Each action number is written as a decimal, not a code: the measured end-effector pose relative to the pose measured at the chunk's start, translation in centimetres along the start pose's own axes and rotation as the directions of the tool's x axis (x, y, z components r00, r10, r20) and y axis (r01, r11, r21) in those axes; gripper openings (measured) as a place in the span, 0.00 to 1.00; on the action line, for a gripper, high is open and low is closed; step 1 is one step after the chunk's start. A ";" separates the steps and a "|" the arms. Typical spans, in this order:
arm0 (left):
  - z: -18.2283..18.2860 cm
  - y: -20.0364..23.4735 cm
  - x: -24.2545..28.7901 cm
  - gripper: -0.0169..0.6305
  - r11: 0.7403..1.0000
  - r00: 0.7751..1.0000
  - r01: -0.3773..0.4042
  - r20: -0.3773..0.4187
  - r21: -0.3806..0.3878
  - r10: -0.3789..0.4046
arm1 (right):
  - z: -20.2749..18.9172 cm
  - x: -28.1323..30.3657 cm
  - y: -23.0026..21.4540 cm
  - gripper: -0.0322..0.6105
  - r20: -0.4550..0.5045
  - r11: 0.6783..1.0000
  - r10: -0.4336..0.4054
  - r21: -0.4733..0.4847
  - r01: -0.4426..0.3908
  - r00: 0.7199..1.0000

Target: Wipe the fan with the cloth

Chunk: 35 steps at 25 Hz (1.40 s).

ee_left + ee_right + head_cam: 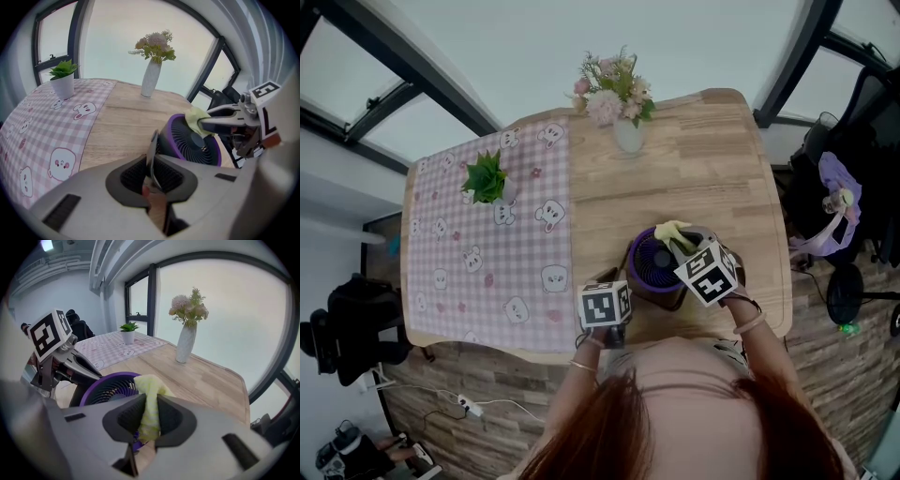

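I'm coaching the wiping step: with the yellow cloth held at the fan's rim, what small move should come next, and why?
Probably sweep the right gripper sideways, dragging the cloth across the grille of the fan. Its fingers are shut on the cloth, which sits at the purple rim, and the left gripper seems to clamp a thin edge of the fan, steadying it.

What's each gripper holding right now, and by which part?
The right gripper pinches the yellow cloth by a bunched fold; the left gripper clamps a thin side edge of the fan.
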<state>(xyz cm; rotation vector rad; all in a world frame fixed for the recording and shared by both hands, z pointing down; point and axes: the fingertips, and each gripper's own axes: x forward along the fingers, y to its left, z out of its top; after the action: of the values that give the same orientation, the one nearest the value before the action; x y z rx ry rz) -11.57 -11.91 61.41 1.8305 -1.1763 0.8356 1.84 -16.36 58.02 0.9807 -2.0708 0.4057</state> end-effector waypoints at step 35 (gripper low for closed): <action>-0.1 -0.3 -0.4 0.11 0.992 0.995 -0.075 0.058 -0.105 0.081 | -4.4 -3.8 2.9 0.15 0.050 0.997 0.042 0.068 -0.046 0.998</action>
<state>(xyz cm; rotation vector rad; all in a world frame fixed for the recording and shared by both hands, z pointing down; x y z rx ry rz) -11.41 -11.58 61.02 1.7477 -1.3134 0.7520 3.42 -10.08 57.97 0.9960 -2.1375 0.4841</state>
